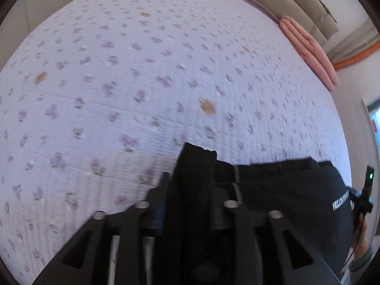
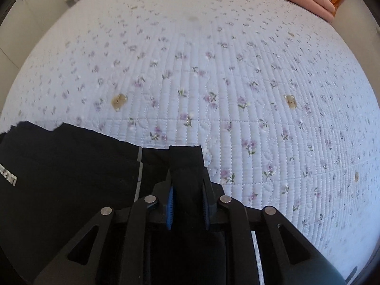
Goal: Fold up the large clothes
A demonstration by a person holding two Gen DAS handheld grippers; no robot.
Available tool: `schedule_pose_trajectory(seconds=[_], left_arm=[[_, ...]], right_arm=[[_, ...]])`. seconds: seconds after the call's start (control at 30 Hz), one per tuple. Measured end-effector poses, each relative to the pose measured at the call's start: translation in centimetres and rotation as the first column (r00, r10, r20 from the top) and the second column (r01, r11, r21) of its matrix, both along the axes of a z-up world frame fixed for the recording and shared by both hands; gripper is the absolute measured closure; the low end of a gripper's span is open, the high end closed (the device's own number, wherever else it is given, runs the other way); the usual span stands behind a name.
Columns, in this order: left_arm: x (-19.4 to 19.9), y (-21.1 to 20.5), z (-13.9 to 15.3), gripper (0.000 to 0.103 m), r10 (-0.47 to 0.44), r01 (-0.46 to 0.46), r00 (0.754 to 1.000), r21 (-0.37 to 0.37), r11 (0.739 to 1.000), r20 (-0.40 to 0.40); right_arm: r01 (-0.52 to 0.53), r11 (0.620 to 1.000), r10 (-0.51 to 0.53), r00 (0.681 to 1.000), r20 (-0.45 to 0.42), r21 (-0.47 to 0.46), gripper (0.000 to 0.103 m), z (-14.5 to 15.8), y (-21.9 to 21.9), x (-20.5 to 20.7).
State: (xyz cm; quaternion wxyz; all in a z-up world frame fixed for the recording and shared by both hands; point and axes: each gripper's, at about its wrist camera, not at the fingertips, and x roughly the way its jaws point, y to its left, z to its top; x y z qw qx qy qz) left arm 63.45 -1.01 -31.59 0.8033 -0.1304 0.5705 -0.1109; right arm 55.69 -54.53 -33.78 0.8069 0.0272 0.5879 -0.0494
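A black garment [image 1: 285, 190] with a white printed word lies flat on the flowered bed cover [image 1: 142, 71], stretched between my two grippers. In the left wrist view a folded corner of it stands up between the fingers of my left gripper [image 1: 190, 178]. Those jaws stand fairly wide and the left pad looks clear of the cloth. In the right wrist view my right gripper [image 2: 186, 178] is shut on the other corner of the black garment [image 2: 71, 166], its blue pads pressed against a narrow fold. Both grippers point steeply down at the bed.
The white quilted bed cover [image 2: 237, 71] with purple flowers stretches far ahead of both grippers. A folded pink blanket [image 1: 308, 47] lies at the far edge by the headboard. A person's hand [image 1: 361, 237] shows at the right border of the left wrist view.
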Motion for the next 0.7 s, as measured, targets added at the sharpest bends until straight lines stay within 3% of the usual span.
schedule_pose_trajectory(seconds=[0.07,0.17,0.27,0.33,0.4,0.47,0.6,0.7], left_arm=[[0.1,1.4,0.8,0.041,0.060,-0.061,0.998,0.016,0.998,0.015],[-0.3,4.4,2.8,0.041,0.124,-0.123,0.992,-0.050,0.991,0.013],[-2.3,5.4,6.6,0.042,0.128,-0.127,0.990,-0.023,0.992,0.066],[-4.1,4.4,9.8,0.043,0.079,-0.086,0.990,0.063,0.994,0.113],[-6.5,3.2,12.5,0.043,0.026,-0.046,0.987,0.123,0.991,0.158],[-8.6,1.6,14.5,0.043,-0.016,-0.011,0.984,0.151,0.988,0.176],[-13.9,-2.5,16.2,0.043,-0.068,0.051,0.980,0.094,0.994,0.187],[-17.8,-7.2,14.8,0.043,-0.084,0.072,0.980,0.069,0.995,0.180]], right_arm=[[0.003,1.000,-0.003,1.000,-0.004,-0.014,0.081,-0.1,-0.1,0.0],[0.041,0.999,-0.041,0.999,-0.006,-0.021,0.063,0.5,-0.4,-0.7],[0.122,0.989,-0.126,0.991,0.045,0.087,0.058,3.7,-2.2,-3.2],[0.136,0.982,-0.150,0.983,0.104,0.133,0.053,7.2,-2.5,-5.4],[0.125,0.982,-0.147,0.977,0.155,0.144,0.041,10.6,-1.9,-8.2],[0.098,0.981,-0.126,0.978,0.167,0.169,0.040,12.4,-0.8,-9.7],[0.026,0.975,-0.062,0.985,0.159,0.222,0.041,13.9,3.5,-13.1],[-0.020,0.981,-0.004,0.992,0.126,0.194,0.041,12.6,7.9,-14.6]])
